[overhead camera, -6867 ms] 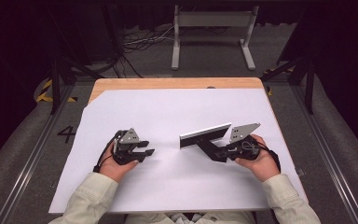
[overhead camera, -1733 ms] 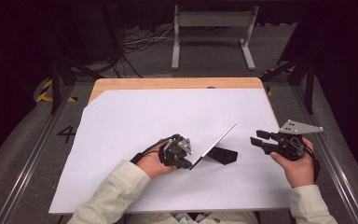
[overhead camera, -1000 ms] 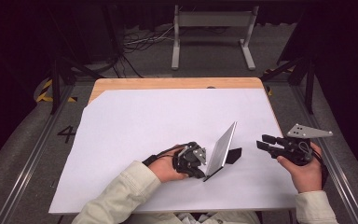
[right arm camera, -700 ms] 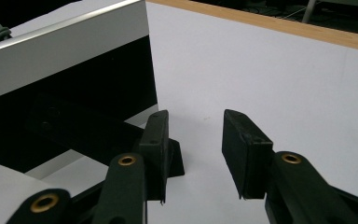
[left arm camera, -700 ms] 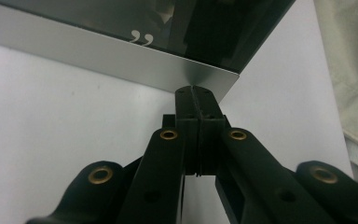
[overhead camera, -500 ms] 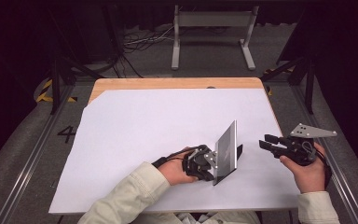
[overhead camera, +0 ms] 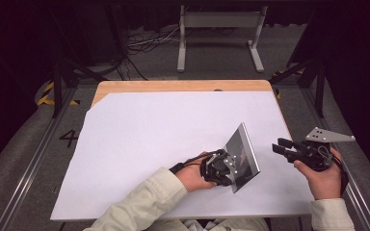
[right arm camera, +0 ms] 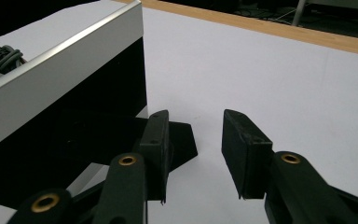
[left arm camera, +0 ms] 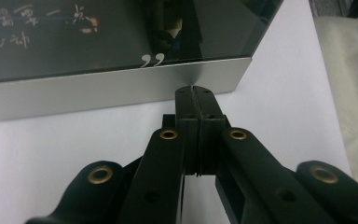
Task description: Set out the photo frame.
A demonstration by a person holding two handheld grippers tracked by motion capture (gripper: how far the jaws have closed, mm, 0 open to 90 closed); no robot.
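A flat dark glass frame (overhead camera: 244,155) with a silver rim stands tilted on the white table cover, right of centre near the front. My left gripper (overhead camera: 225,167) is at its lower left side. In the left gripper view the jaws (left arm camera: 193,89) are shut together, their tips against the frame's silver edge (left arm camera: 98,95); nothing shows between them. To the right of the frame my right gripper (overhead camera: 278,146) points left at it, a short gap away. Its jaws (right arm camera: 193,122) stand open and empty, with the frame (right arm camera: 60,70) and its black foot (right arm camera: 182,140) just beyond the left jaw.
White sheet (overhead camera: 149,134) covers most of a wooden table (overhead camera: 173,86). A grey metal stand (overhead camera: 219,19) and cables lie on the floor behind the table. Dark rails run along both sides. A sleeve (overhead camera: 139,204) comes in from the front edge.
My left hand has slid to the right with the frame, which has tipped up steeper and turned more edge-on. The right gripper has stayed almost in place.
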